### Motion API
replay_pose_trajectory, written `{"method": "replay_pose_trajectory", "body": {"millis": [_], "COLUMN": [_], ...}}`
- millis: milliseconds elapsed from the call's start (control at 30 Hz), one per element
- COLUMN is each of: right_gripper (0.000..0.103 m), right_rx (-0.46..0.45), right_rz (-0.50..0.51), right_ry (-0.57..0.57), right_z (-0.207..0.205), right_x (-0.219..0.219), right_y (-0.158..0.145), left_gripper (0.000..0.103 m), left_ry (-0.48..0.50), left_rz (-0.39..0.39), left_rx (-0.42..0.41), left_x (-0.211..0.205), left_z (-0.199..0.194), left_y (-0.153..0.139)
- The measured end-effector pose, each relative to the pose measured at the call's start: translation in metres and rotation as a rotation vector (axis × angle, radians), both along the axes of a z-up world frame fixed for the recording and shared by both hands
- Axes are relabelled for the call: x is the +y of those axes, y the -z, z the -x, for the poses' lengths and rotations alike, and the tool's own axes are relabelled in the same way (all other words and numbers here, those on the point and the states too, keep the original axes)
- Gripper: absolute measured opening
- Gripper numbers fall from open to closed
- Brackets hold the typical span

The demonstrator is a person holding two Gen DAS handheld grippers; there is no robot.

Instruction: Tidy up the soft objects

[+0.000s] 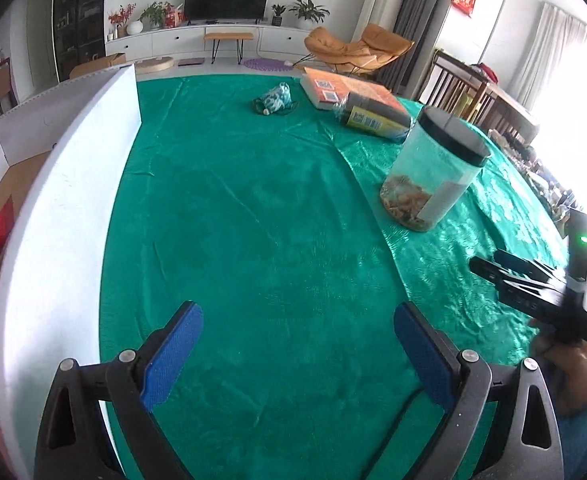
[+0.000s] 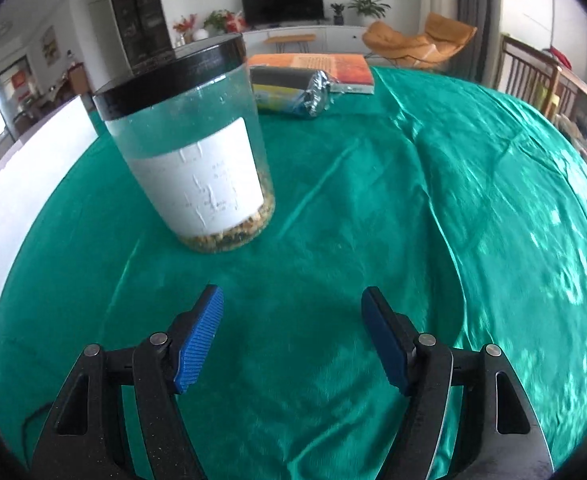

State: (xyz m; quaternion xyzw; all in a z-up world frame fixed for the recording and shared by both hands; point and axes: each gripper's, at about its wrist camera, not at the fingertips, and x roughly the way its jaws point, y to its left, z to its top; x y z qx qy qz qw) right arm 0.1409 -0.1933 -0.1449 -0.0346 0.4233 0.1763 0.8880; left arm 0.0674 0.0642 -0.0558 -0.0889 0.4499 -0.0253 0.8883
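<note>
While I hold both grippers low over the table, this is what my two wrist cameras give me.

Left gripper (image 1: 297,336): my blue-padded fingers stand wide apart, nothing between them, over bare green tablecloth (image 1: 253,220).

Right gripper (image 2: 293,322): fingers likewise spread apart with nothing held, above the same cloth; from my left camera I see it low at the right edge, its fingers pointing inward.

Soft object: a small crumpled teal-and-white bundle (image 1: 274,98) lies on the cloth at the far side of the table, well apart from both grippers and just left of the book. I cannot tell exactly what it is.

Jar: a clear plastic jar (image 2: 191,148) with a black lid and a white label stands upright, with a shallow layer of brownish bits at the bottom; it is ahead and left of my right gripper.

Book: an orange-covered book (image 2: 325,70) lies flat at the far edge.

Wrapped roll: a dark and yellow roll in clear wrap (image 2: 289,90) lies on its side against the book.

White board: an upright white panel (image 1: 73,184) borders the cloth on the left.
</note>
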Motion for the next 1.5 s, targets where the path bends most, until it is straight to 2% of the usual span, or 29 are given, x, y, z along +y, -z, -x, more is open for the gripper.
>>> {"method": "replay_pose_trajectory", "body": {"millis": [167, 333, 433, 500, 600, 867, 933, 1000, 1033, 1133, 1233, 1367, 1500], "right_gripper": [0.075, 0.079, 0.083, 0.083, 0.084, 0.09, 0.091, 0.088, 0.088, 0.088, 0.088, 0.089, 0.089], "right_rx": [0.004, 0.001, -0.007, -0.004, -0.004, 0.004, 0.013, 0.046, 0.033, -0.069, -0.108, -0.112, -0.073], "right_rz": [0.025, 0.043, 0.083, 0.074, 0.077, 0.071, 0.066, 0.067, 0.054, 0.065, 0.082, 0.085, 0.09], "right_ry": [0.11, 0.126, 0.115, 0.117, 0.115, 0.1, 0.06, -0.026, -0.03, 0.038, -0.011, -0.207, -0.357], "right_z": [0.039, 0.034, 0.035, 0.034, 0.036, 0.034, 0.032, 0.021, 0.013, -0.029, -0.088, -0.155, -0.204], "right_x": [-0.019, -0.022, -0.012, -0.013, -0.011, -0.01, -0.011, -0.018, -0.028, -0.064, -0.071, -0.034, 0.025], "right_y": [0.006, 0.007, 0.008, 0.008, 0.007, 0.007, 0.006, 0.0, -0.007, -0.042, -0.071, -0.088, -0.074], "left_gripper": [0.096, 0.096, 0.096, 0.097, 0.103, 0.103, 0.103, 0.103, 0.103, 0.103, 0.103, 0.103, 0.103], "left_ry": [-0.009, -0.009, -0.008, -0.01, -0.015, 0.011, 0.015, 0.015, 0.015, 0.015, 0.015, 0.015, 0.015], "left_rz": [-0.094, -0.17, -0.173, -0.175, -0.176, -0.171, -0.167, -0.171, -0.171, -0.17, -0.17, -0.17, -0.168], "left_rx": [0.025, 0.042, 0.039, 0.03, 0.014, 0.009, 0.007, 0.008, 0.008, 0.008, 0.007, 0.007, 0.007], "left_x": [-0.017, -0.023, -0.022, -0.022, -0.019, -0.014, -0.013, -0.014, -0.014, -0.014, -0.014, -0.014, -0.014], "left_z": [-0.026, -0.041, -0.043, -0.045, -0.046, -0.051, -0.052, -0.053, -0.053, -0.054, -0.053, -0.053, -0.053], "left_y": [0.032, 0.048, 0.053, 0.053, 0.057, 0.057, 0.057, 0.057, 0.058, 0.057, 0.058, 0.058, 0.058]}}
